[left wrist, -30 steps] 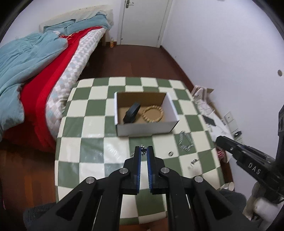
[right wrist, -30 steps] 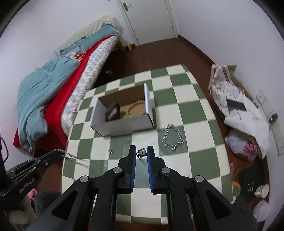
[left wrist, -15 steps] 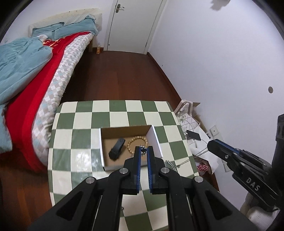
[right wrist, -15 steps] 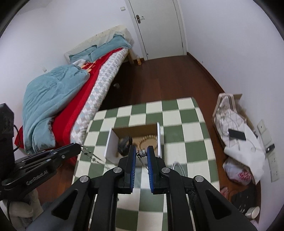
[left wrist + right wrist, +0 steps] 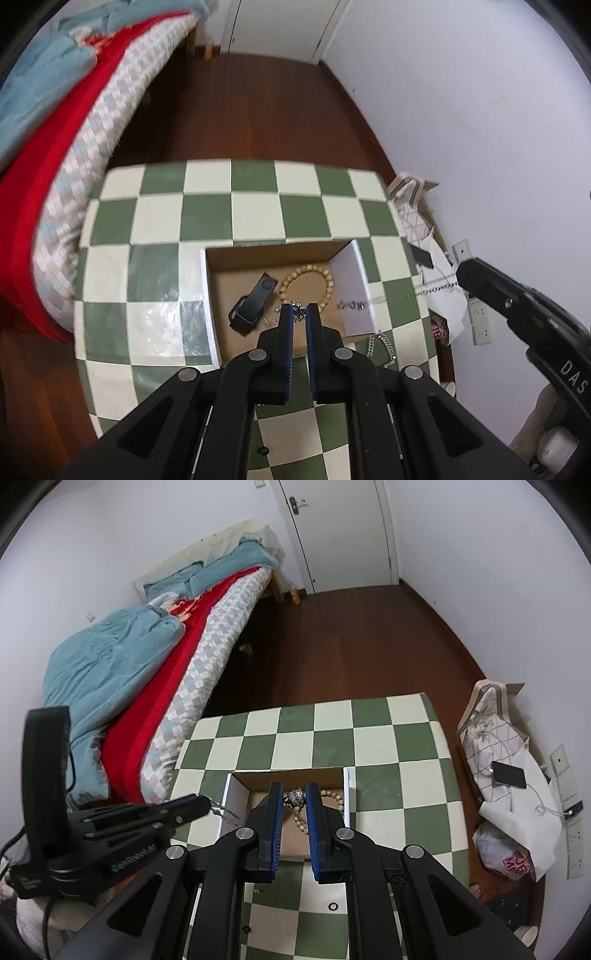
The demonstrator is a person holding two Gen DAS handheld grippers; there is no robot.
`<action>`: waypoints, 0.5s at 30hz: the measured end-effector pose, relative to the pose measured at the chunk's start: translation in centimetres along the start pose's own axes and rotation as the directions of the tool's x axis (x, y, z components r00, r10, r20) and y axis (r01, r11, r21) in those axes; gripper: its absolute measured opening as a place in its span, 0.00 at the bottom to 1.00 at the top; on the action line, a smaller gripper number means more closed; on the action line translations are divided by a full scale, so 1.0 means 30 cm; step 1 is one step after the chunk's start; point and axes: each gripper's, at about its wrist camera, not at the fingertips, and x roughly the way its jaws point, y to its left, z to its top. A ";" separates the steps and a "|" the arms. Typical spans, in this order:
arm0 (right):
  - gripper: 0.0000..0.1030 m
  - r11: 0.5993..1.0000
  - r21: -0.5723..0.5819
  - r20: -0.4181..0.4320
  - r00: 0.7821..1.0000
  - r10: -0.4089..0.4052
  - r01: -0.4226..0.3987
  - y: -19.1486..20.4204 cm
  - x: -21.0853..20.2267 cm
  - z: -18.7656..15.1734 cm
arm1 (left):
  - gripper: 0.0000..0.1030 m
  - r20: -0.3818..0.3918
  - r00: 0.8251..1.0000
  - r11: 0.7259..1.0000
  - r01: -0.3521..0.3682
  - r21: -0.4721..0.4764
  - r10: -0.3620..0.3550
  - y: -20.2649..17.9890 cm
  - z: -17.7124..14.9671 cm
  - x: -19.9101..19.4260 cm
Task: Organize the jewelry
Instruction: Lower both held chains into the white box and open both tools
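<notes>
White walls (image 5: 480, 535), wooden floor (image 5: 351, 646), bed (image 5: 166, 672)

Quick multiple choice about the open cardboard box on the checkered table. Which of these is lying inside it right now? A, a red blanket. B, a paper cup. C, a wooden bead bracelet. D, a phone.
C: the wooden bead bracelet lies on the floor of the cardboard box, next to a black watch.

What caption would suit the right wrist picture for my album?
Right gripper carries a silver chain above the cardboard box holding a beaded bracelet.
</notes>
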 end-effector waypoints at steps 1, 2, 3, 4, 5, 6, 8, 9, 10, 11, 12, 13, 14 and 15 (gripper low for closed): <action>0.12 1.000 0.003 -0.012 1.000 0.000 0.000 -0.005 0.026 0.007 | 0.04 -0.013 1.000 1.000 0.002 -0.008 -0.002 0.007 0.001 0.020; 0.13 1.000 0.008 -0.024 1.000 0.001 0.000 -0.010 0.049 0.011 | 0.04 -0.028 1.000 1.000 0.006 -0.016 -0.006 0.014 0.002 0.039; 0.13 1.000 0.012 -0.043 0.999 0.002 -0.001 -0.017 0.081 0.016 | 0.04 -0.044 0.999 1.000 0.013 -0.027 -0.014 0.023 0.001 0.060; 0.13 1.000 0.016 -0.062 0.998 0.002 -0.001 -0.023 0.112 0.019 | 0.05 -0.060 0.998 0.999 0.021 -0.039 -0.023 0.034 -0.001 0.083; 0.13 1.000 0.020 -0.078 0.997 0.003 -0.001 -0.029 0.138 0.022 | 0.05 -0.066 0.998 0.999 0.022 -0.043 -0.025 0.038 0.000 0.094; 0.13 1.000 0.024 -0.096 0.995 0.004 -0.002 -0.037 0.168 0.025 | 0.05 -0.078 0.997 0.999 0.022 -0.046 -0.026 0.043 0.001 0.109; 0.13 1.000 0.028 -0.129 0.992 0.006 -0.002 -0.048 0.220 0.031 | 0.05 -0.091 0.996 0.998 0.014 -0.054 -0.019 0.047 0.009 0.120; 0.13 0.999 0.031 -0.141 0.990 0.009 -0.005 -0.051 0.240 0.033 | 0.05 -0.095 0.995 0.998 0.002 -0.056 -0.007 0.049 0.014 0.124; 0.13 0.999 0.037 -0.156 0.988 0.016 -0.010 -0.057 0.264 0.037 | 0.06 -0.097 0.995 0.998 -0.014 -0.056 0.009 0.049 0.020 0.126; 0.13 0.999 0.039 -0.167 0.986 0.021 -0.015 -0.060 0.282 0.040 | 0.07 -0.097 0.995 0.998 -0.024 -0.056 0.018 0.048 0.024 0.125; 0.13 0.999 0.049 -0.177 0.984 0.029 -0.021 -0.065 0.301 0.045 | 0.08 -0.090 0.995 0.998 -0.047 -0.052 0.042 0.046 0.029 0.119; 0.13 0.998 0.057 -0.188 0.981 0.040 -0.029 -0.070 0.316 0.051 | 0.09 -0.082 0.995 0.997 -0.064 -0.047 0.060 0.045 0.033 0.114; 0.14 0.997 0.066 -0.198 0.979 0.048 -0.035 -0.074 0.328 0.056 | 0.11 -0.072 0.994 0.996 -0.081 -0.041 0.078 0.045 0.036 0.109; 0.15 0.996 0.082 -0.208 0.977 0.054 -0.038 -0.083 0.341 0.060 | 0.19 -0.063 0.993 0.994 -0.106 -0.038 0.104 0.046 0.041 0.104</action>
